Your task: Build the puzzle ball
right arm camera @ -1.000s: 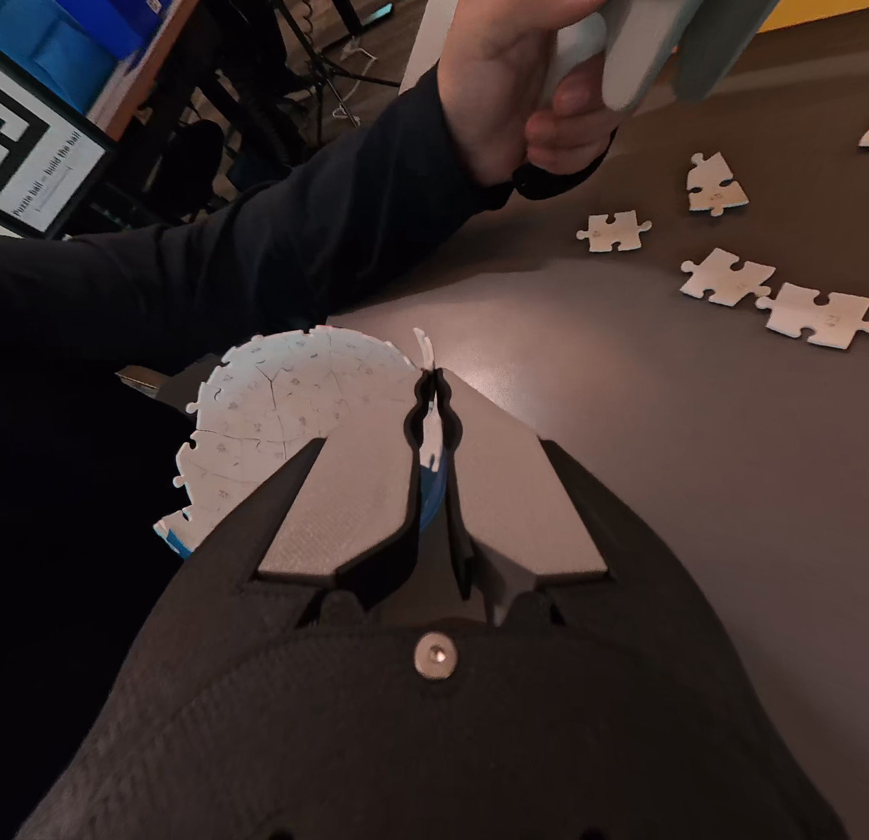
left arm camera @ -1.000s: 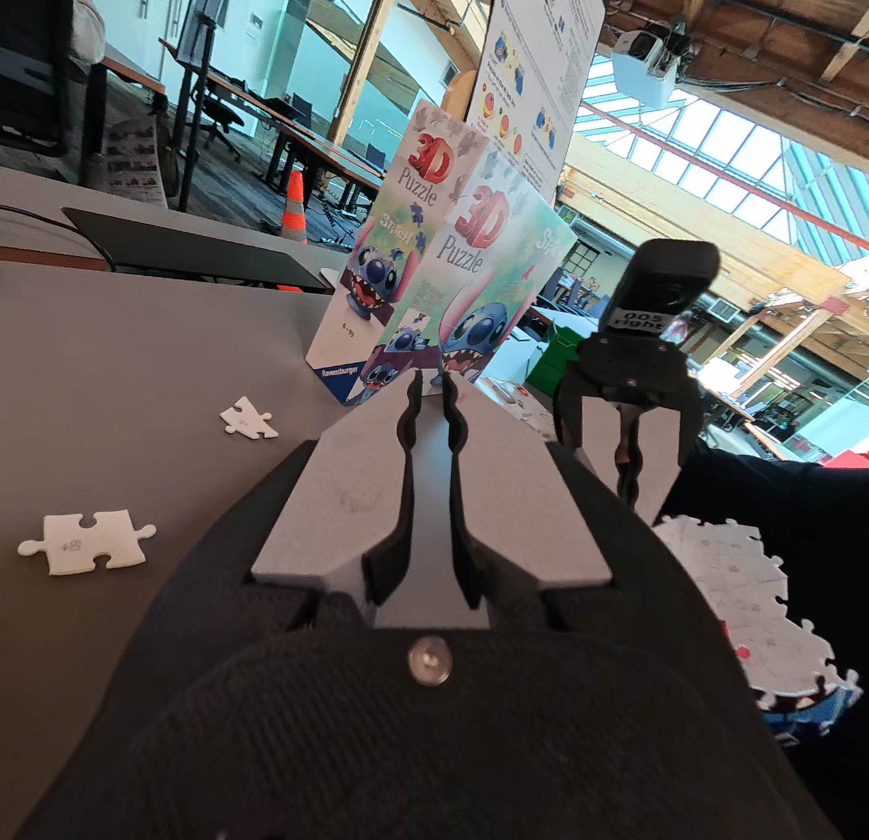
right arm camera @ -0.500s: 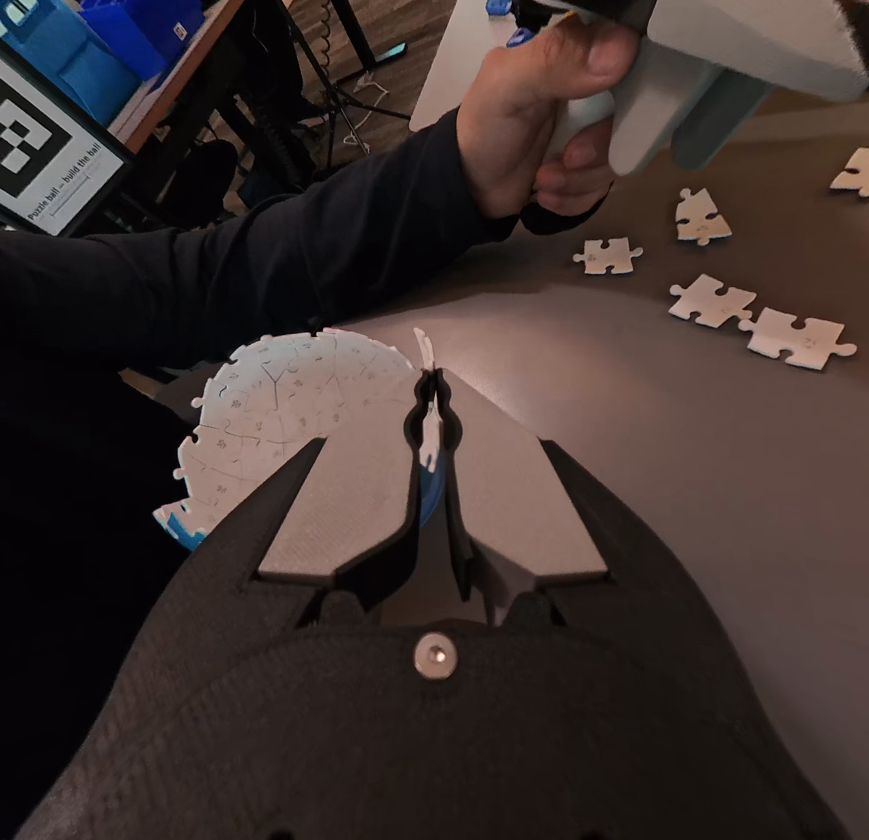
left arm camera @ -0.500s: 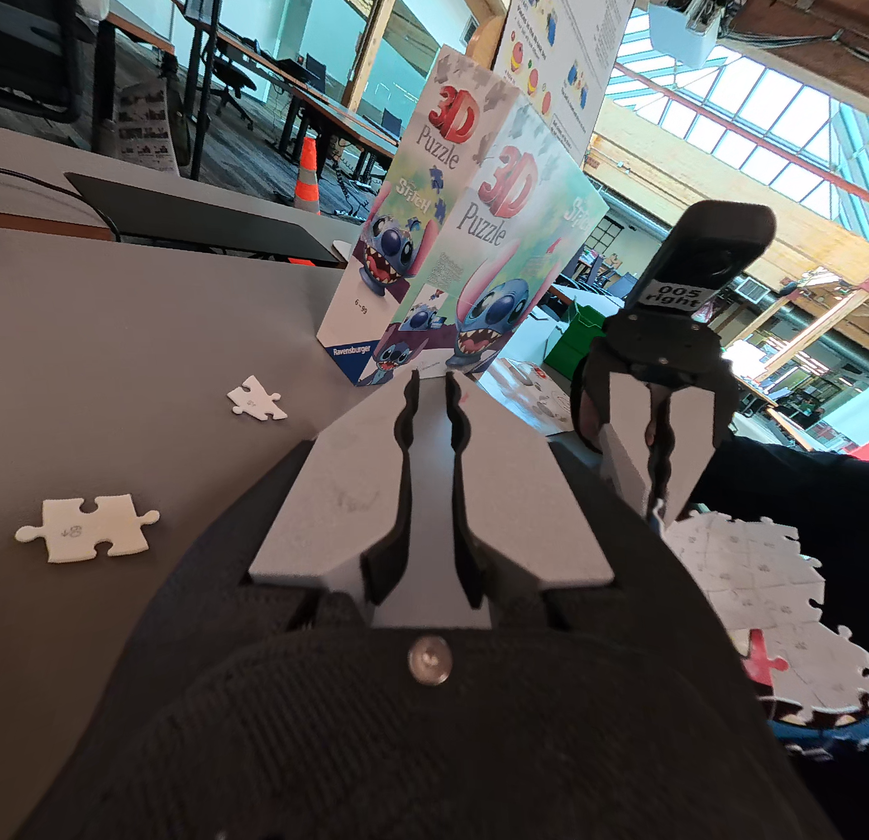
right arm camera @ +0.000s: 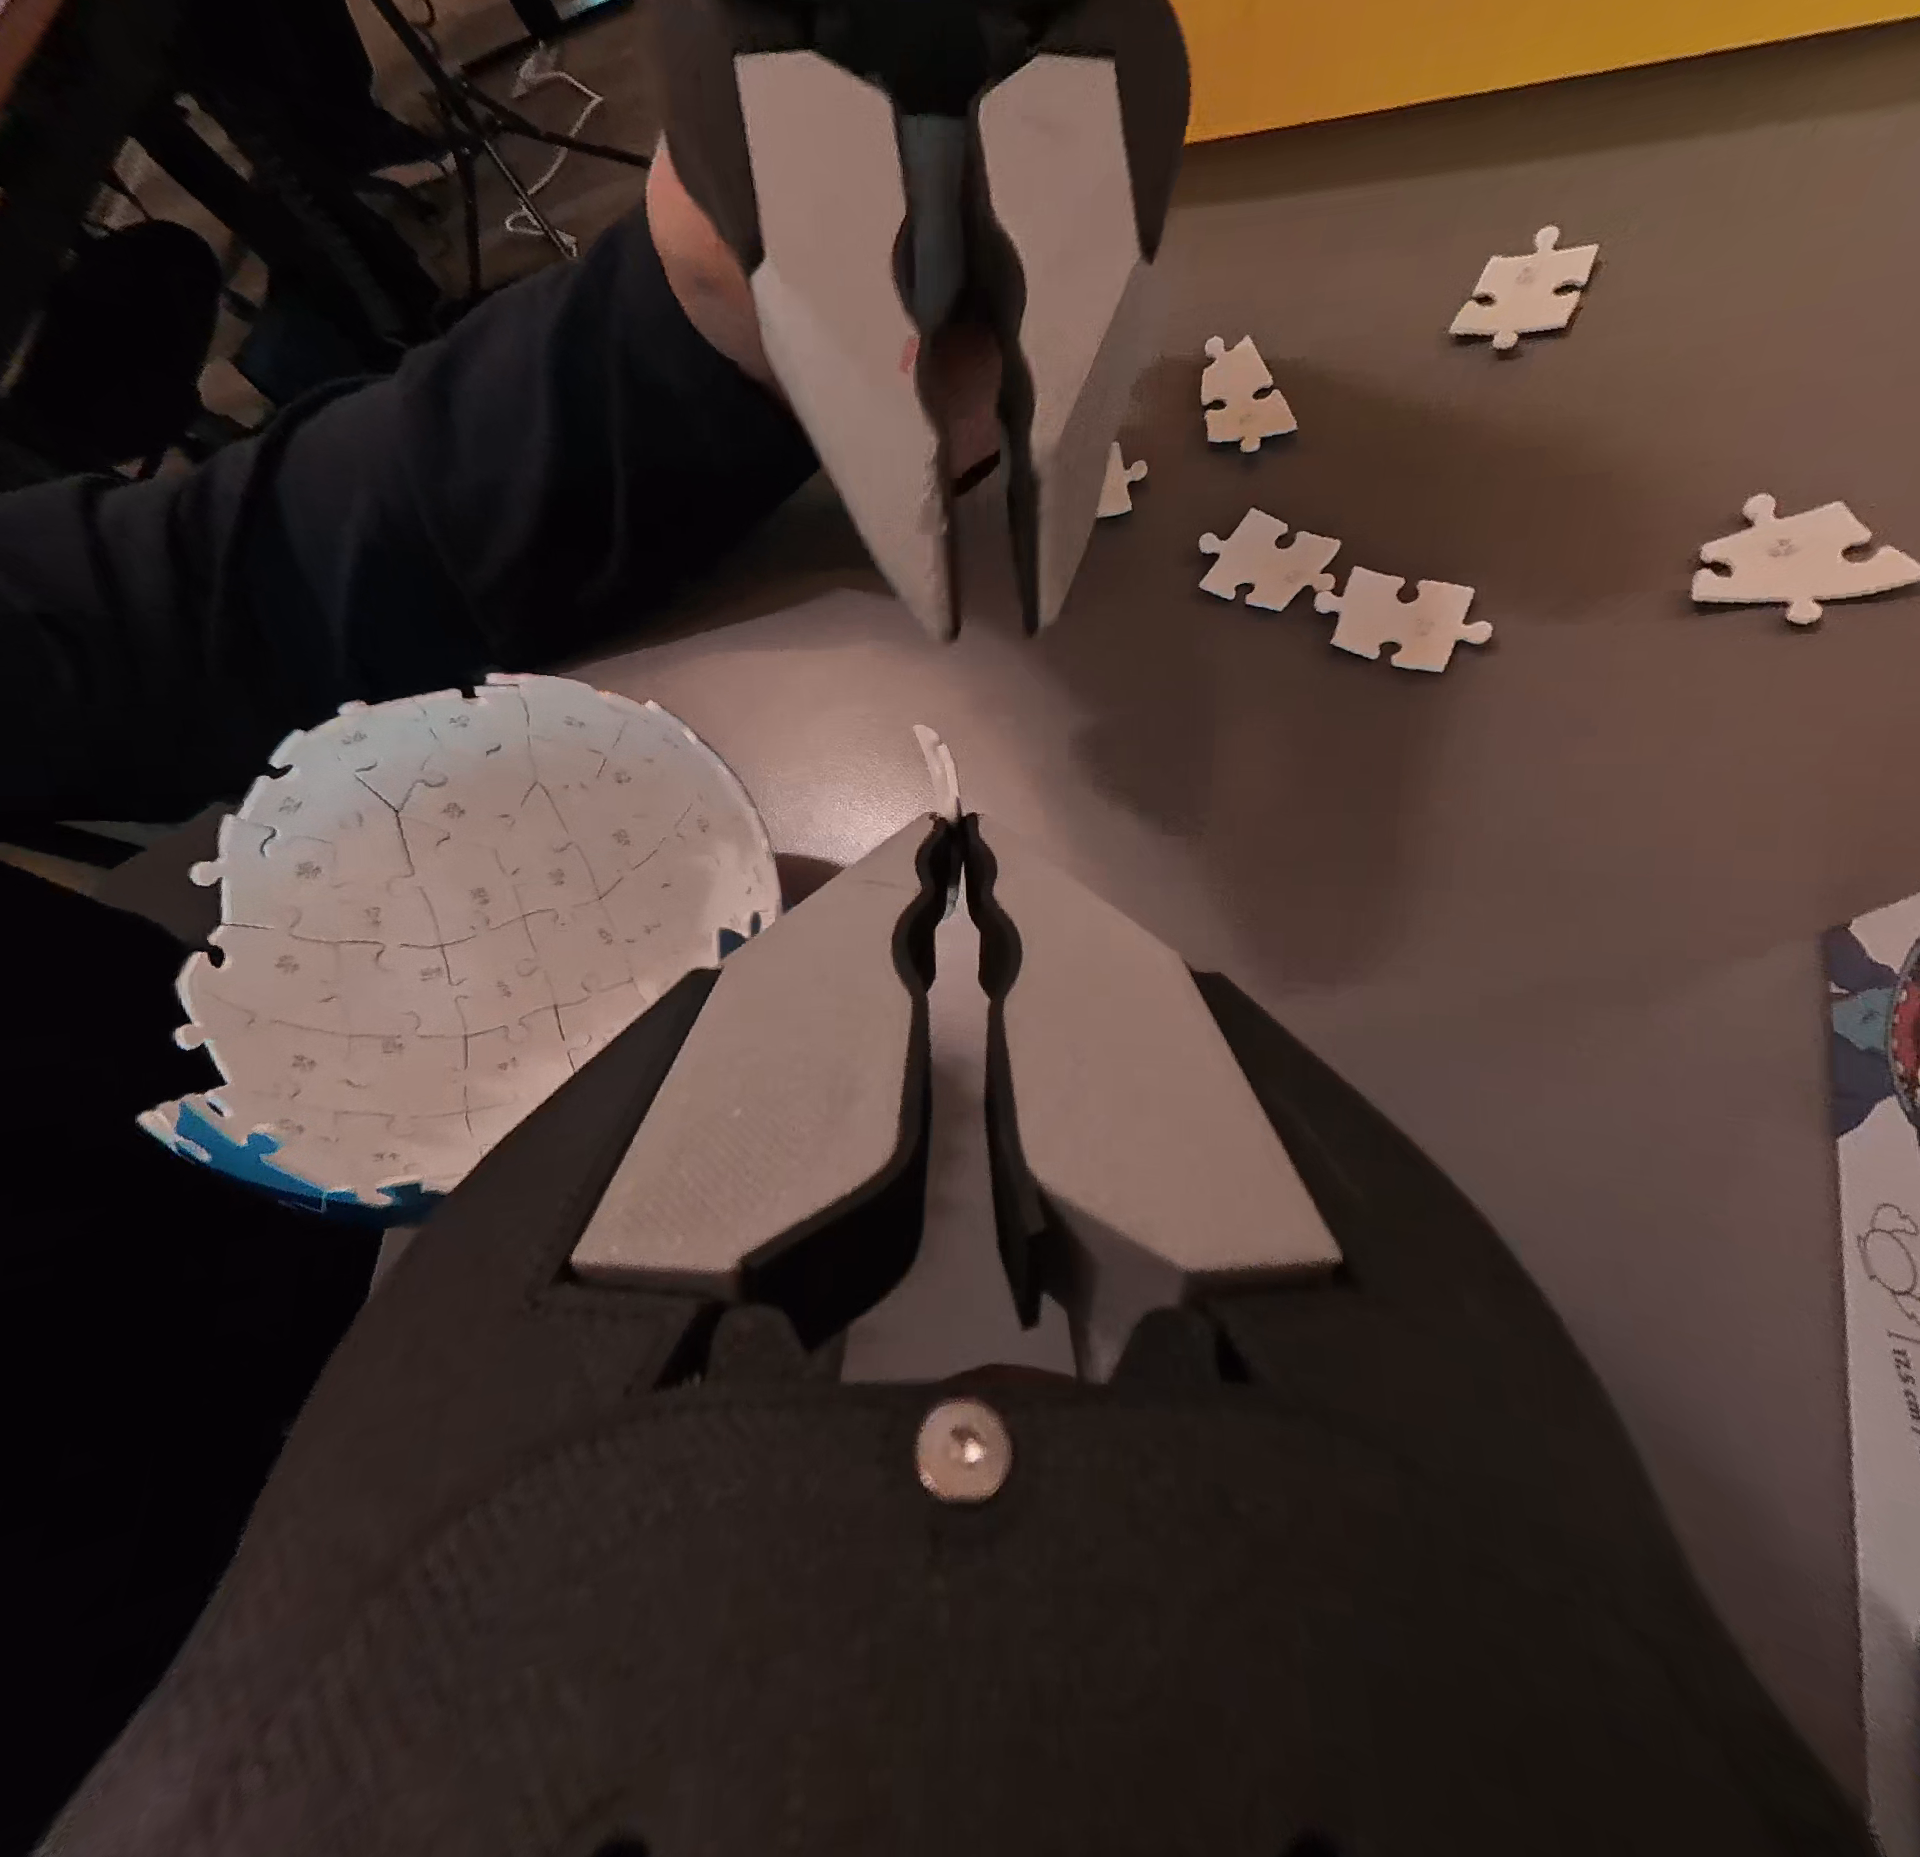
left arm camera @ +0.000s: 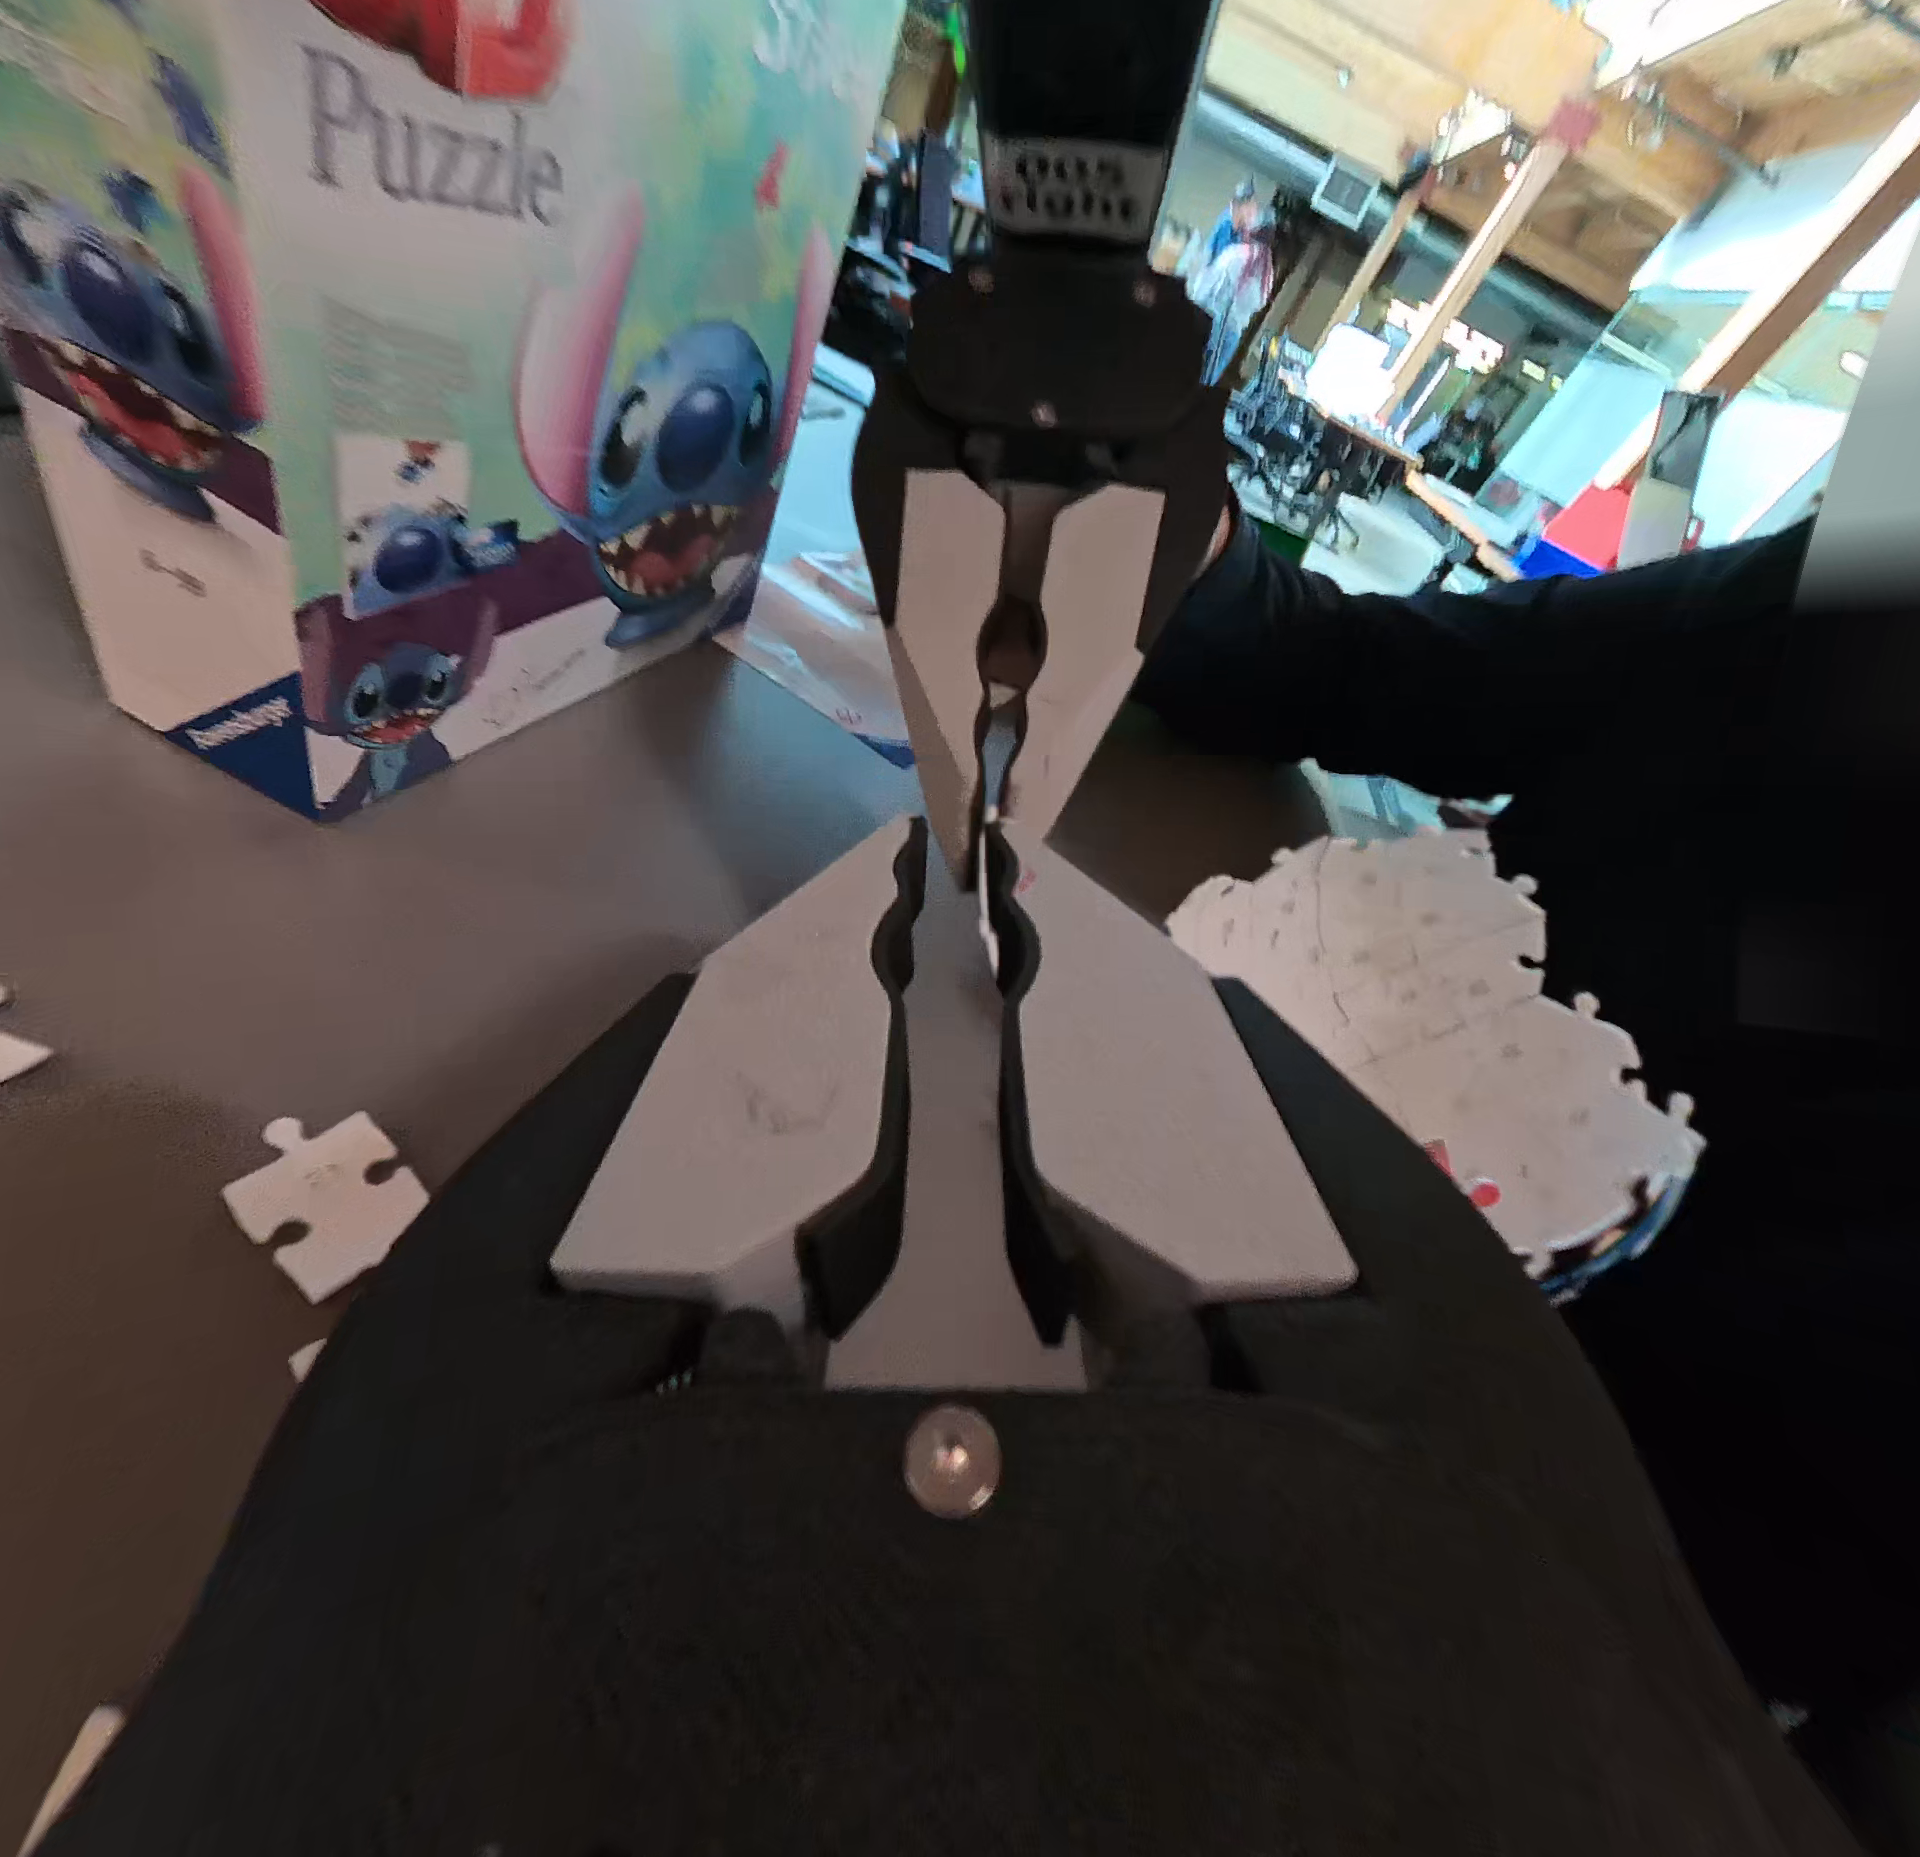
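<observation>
A half-built puzzle ball [right arm camera: 468, 924], white inside with a blue outer rim, lies open side up on the grey table [right arm camera: 1455, 872]; it also shows in the left wrist view [left arm camera: 1403, 1007]. My right gripper [right arm camera: 954, 822] is shut on a curved white puzzle piece [right arm camera: 938, 763] that sticks out past its tips. My left gripper [right arm camera: 989, 625] points down at it from above, jaws a narrow gap apart and empty, tips a little short of the piece. In the left wrist view my left gripper [left arm camera: 956, 841] meets my right gripper [left arm camera: 984, 833] tip to tip, and the piece's edge [left arm camera: 989, 924] shows in line with the gap.
Several loose white pieces [right arm camera: 1397, 618] lie on the table to the right; one [left arm camera: 322, 1199] lies left of my left gripper. The puzzle box [left arm camera: 468, 405] stands at the back left. A printed sheet [right arm camera: 1881, 1132] lies at the right edge. Dark sleeves [right arm camera: 364, 519] reach across. Both grippers' tips are close together, under 4 cm apart.
My left gripper has swung right and down until it faces my right gripper tip to tip. My right gripper still holds the white piece beside the half ball.
</observation>
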Demonstrator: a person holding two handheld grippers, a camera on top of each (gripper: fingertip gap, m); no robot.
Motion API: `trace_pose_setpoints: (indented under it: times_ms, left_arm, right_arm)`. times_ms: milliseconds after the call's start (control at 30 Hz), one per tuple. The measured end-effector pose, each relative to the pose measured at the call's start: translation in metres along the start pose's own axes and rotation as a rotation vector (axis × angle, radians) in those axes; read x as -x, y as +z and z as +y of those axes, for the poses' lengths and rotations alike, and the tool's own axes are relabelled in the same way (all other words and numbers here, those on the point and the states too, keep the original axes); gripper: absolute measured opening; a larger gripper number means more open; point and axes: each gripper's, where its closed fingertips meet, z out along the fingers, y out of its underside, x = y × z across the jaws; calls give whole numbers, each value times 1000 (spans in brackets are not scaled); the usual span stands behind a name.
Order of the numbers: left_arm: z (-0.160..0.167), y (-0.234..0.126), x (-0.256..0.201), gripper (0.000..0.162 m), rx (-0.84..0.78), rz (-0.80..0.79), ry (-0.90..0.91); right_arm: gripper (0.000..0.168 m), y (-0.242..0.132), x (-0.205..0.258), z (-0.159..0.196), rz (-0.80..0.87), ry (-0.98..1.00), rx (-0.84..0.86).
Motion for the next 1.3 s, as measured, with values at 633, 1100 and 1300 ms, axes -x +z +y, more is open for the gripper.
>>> trace_pose_setpoints:
  times_ms: [633, 1100, 1300]
  left_arm:
    - [0, 3, -8, 0, 10, -11, 112]
    - [-21, -22, 15, 2, -171, -32, -38]
    - [2, 2, -5, 4, -6, 47, -1]
  right_arm:
    - [0, -8, -2, -17, -43, 31, -131]
    - [0, 9, 4, -11, -144, 90, -131]
    - [0, 4, 2, -7, -42, -18, -48]
